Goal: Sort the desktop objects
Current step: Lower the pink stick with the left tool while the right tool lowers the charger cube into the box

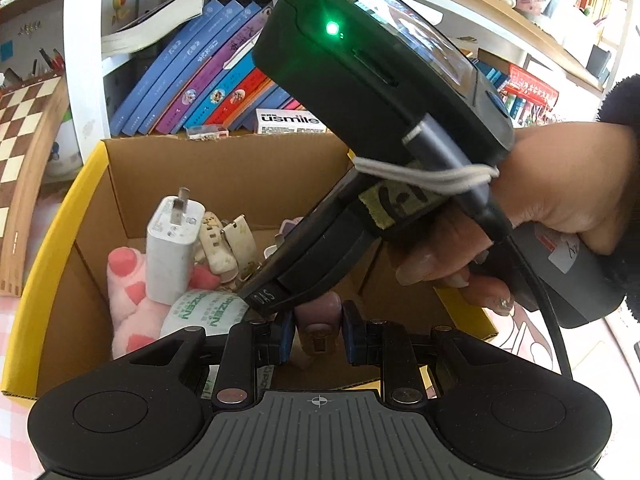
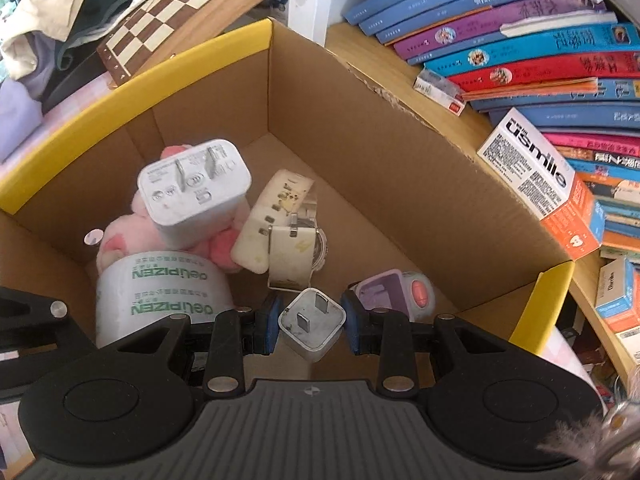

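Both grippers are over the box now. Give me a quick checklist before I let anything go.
1. Right gripper grips the small charger: ok.
2. Charger is over the box, inside its walls: ok.
3. Bare floor below the charger: cannot tell, the gripper hides it.
4. Left gripper has a purple item between its pads: ok; what it is, cannot tell.
5. Grippers clear of each other: not ok, the right one crosses just ahead of the left fingertips.
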Motion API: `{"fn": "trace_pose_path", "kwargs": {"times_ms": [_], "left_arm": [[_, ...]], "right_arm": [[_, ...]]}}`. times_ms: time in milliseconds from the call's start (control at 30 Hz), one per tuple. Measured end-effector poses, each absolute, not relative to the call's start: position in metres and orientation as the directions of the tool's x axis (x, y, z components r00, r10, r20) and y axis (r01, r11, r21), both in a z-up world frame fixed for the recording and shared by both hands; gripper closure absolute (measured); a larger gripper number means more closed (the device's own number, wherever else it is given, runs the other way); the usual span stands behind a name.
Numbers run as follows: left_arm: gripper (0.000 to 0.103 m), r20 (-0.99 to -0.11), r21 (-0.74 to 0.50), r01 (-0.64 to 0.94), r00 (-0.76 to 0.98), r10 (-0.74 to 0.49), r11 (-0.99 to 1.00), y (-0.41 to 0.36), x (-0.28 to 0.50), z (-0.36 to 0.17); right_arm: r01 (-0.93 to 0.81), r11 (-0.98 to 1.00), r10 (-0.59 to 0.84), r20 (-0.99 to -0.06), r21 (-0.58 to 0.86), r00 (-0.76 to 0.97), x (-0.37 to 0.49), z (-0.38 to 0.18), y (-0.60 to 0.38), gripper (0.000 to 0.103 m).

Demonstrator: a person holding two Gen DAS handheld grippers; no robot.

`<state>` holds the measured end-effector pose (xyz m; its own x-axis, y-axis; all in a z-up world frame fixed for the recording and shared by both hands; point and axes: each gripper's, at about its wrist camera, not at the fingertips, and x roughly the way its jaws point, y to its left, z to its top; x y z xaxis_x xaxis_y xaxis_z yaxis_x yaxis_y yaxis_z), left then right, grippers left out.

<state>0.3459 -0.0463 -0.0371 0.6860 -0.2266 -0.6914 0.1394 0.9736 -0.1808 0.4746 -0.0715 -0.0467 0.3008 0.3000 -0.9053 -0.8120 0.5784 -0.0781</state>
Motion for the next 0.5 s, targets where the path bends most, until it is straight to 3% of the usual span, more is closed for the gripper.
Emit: {"fn": "trace_pose_path", "kwargs": {"times_ms": [500], "left_arm": [[0.072, -0.699, -0.225, 0.111, 0.674, -0.239, 0.968, -0.0395, 0.3525, -0.0444]], "right_arm": [[-0.803, 0.591, 0.283, -0.914, -0.072, 0.291, 0.4811, -0.0524, -0.0709, 0.069]]}}
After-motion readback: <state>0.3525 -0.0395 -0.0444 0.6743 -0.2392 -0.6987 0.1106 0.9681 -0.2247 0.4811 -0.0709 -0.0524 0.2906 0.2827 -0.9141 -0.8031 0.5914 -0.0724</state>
